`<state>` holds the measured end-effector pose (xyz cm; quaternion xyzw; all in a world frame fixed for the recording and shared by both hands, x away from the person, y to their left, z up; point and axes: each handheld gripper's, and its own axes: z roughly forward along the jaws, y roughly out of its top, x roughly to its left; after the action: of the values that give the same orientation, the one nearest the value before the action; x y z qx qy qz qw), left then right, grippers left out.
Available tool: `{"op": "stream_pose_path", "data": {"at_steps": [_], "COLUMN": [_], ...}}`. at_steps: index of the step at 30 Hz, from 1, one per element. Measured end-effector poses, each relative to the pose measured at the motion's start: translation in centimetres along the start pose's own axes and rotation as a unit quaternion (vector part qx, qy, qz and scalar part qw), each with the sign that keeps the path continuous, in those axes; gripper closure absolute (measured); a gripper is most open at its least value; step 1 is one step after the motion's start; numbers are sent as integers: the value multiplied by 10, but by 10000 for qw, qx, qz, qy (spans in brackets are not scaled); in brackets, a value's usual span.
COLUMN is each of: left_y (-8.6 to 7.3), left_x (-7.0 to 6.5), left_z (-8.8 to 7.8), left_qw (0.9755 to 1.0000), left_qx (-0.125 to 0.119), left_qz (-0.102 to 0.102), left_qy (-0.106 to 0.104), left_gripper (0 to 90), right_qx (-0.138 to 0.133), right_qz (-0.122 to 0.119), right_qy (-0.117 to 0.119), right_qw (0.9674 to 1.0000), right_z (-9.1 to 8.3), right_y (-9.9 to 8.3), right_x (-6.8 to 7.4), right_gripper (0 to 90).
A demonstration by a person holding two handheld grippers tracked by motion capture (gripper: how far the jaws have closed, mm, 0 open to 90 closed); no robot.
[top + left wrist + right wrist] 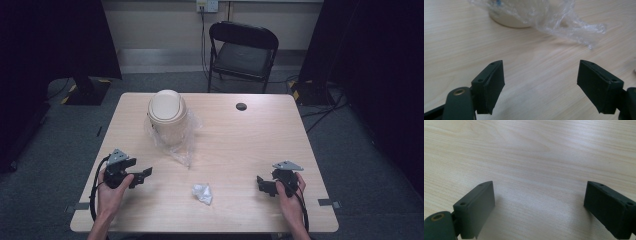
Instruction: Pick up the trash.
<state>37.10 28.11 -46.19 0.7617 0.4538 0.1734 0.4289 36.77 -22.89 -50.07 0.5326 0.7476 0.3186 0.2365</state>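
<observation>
Bin (167, 116), beige with a domed lid, stands on the wooden table (240, 145) ahead of the left gripper (142, 176), with a clear plastic bag (181, 145) around its base. A crumpled wad of plastic (202, 193) lies between the two grippers. Left gripper and right gripper (263, 184) both rest low over bare wood, jaws spread wide, holding nothing.

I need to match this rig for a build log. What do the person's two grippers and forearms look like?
Both the left gripper and the right gripper are black, each topped by a grey three-cornered plate, with two blocky black jaws bearing small screw holes. A black cable trails from each. The forearms are bare, with no sleeves showing.
</observation>
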Motion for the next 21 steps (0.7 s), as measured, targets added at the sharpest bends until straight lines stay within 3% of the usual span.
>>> {"op": "stream_pose_path", "data": {"at_steps": [5, 10, 13, 16, 21], "left_y": [8, 26, 35, 46, 66], "left_x": [-4, -12, -13, -13, -17], "left_z": [5, 9, 10, 10, 13], "left_qw": [9998, 9982, 9979, 9982, 9971], "left_qx": [36, 100, 60, -55, -162], "left_qz": [140, 578, 627, 551, 698], "left_qy": [-160, -102, -156, -222, -251], "left_gripper": [216, 209, 208, 207, 209], "right_qx": [0, 1, 0, 0, -2], "right_qz": [-2, -1, -2, -2, 2], "right_qy": [-1, 0, 0, 0, 3], "right_qw": [10000, 10000, 10000, 10000, 10000], "right_z": [0, 0, 0, 0, 0], "right_y": [0, 0, 0, 0, 0], "right_x": [0, 0, 0, 0, 0], "right_gripper": [89, 89, 88, 89, 88]}}
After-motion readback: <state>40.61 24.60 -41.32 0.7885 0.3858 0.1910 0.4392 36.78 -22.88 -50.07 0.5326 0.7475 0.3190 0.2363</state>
